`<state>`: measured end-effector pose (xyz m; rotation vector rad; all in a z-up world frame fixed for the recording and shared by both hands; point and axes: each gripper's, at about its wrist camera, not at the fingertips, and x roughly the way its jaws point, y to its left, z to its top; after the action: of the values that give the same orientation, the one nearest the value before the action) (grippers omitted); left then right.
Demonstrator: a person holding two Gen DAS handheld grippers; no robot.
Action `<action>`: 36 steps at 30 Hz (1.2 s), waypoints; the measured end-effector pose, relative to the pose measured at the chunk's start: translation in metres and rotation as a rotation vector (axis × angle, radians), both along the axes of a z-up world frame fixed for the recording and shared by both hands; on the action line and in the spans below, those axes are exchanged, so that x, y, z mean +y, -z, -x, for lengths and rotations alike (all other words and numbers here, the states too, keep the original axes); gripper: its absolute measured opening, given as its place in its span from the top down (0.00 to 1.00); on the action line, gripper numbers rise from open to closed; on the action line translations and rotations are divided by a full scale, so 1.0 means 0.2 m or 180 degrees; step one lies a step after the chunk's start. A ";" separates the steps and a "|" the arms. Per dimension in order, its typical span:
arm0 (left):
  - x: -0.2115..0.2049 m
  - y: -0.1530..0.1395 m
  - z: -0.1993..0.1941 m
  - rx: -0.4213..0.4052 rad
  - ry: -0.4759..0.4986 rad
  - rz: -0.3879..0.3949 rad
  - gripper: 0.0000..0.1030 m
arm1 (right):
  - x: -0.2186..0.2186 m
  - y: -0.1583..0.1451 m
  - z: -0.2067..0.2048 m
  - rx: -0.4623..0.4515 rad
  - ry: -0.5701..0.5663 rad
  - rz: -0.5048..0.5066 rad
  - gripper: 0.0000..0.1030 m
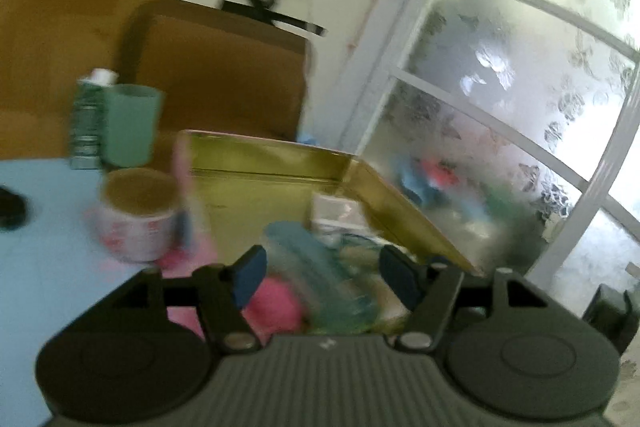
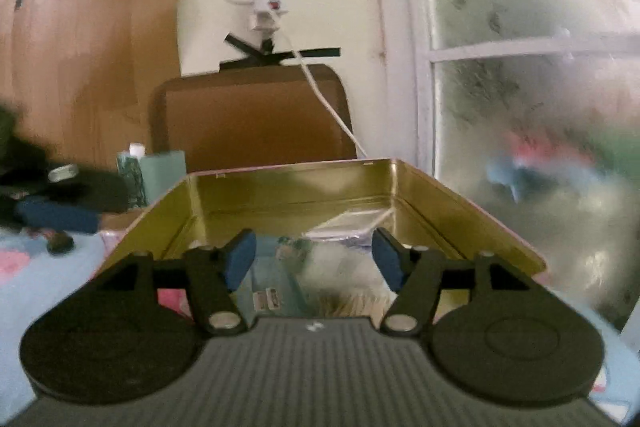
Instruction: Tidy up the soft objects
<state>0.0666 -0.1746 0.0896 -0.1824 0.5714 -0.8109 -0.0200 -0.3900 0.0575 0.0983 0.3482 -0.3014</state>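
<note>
Tin [image 2: 288, 195]: rectangular, gold-lined metal, glossy walls, pink outer rim; sitting on the pale-blue tabletop [image 1: 48, 259] near its window-side edge. Inside, blurred soft goods are lying heaped: a clear crinkled packet [image 2: 348, 227], a teal film pouch [image 1: 316, 267], something white and fluffy [image 2: 344, 267], a pink plush lump [image 1: 276, 303] at the near wall.

Left gripper [image 1: 324, 275]: blue pads spread, hanging over the tin's near end, nothing pressed between them. Right gripper [image 2: 314, 255]: pads spread likewise, pinching nothing.

Around: tape roll [image 1: 138, 215] standing just beside the tin's left wall; green cup [image 1: 132, 123] and a bottle [image 1: 86, 115] behind it toward the far edge. Brown chair back [image 2: 256, 115] standing beyond the tin; frosted patterned window [image 1: 520, 87] to the right. White cable [image 2: 332, 107] is trailing down to the tin's far rim.
</note>
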 end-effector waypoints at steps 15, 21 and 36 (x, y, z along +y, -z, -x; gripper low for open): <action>1.14 0.36 -0.23 0.0271 -0.1770 -0.0453 0.37 | 0.72 -0.11 -0.32 0.0264 -0.1545 -0.0533 0.38; 1.22 0.38 -0.25 0.0433 -0.1664 -0.0079 0.34 | 0.96 0.02 -0.75 0.0766 -0.1667 -0.0634 0.37; 1.23 0.39 -0.28 0.0512 -0.1653 -0.0002 0.34 | 1.27 0.35 -1.27 0.1388 -0.1819 -0.0147 0.49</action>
<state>0.1236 0.0721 0.0115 -0.3797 0.6387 -0.2932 0.2348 -0.1356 -0.0116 -0.0258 0.7948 0.2589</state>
